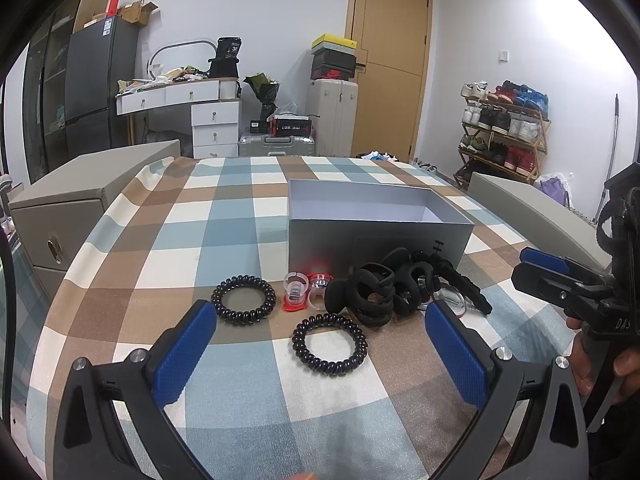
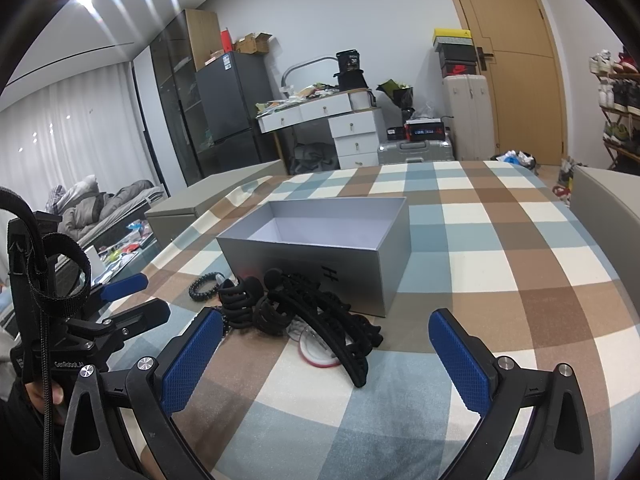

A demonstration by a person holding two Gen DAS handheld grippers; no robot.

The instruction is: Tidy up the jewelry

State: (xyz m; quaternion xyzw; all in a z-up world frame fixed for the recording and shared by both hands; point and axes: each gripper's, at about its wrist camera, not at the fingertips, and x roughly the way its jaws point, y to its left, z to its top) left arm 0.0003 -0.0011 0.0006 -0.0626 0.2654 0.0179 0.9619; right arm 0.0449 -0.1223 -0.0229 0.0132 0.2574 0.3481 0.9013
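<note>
An open grey box (image 1: pixel 376 236) (image 2: pixel 320 256) stands on the checked tablecloth. In front of it lie two black spiral hair ties (image 1: pixel 243 299) (image 1: pixel 329 345), clear and red rings (image 1: pixel 306 290), and a pile of black hair claws (image 1: pixel 384 288) (image 2: pixel 280 304) with a long black clip (image 2: pixel 332 332) over a round pink-rimmed piece (image 2: pixel 316 350). My left gripper (image 1: pixel 320 336) is open above the near hair tie. My right gripper (image 2: pixel 326 344) is open in front of the long clip; it also shows in the left wrist view (image 1: pixel 540 268). Both are empty.
Grey chair backs (image 1: pixel 80 208) (image 2: pixel 608 196) stand at both sides of the table. Behind are a white dresser (image 1: pixel 212 120), suitcases (image 1: pixel 332 116), a door (image 1: pixel 392 60) and a shoe rack (image 1: pixel 504 128). The left gripper shows in the right wrist view (image 2: pixel 128 300).
</note>
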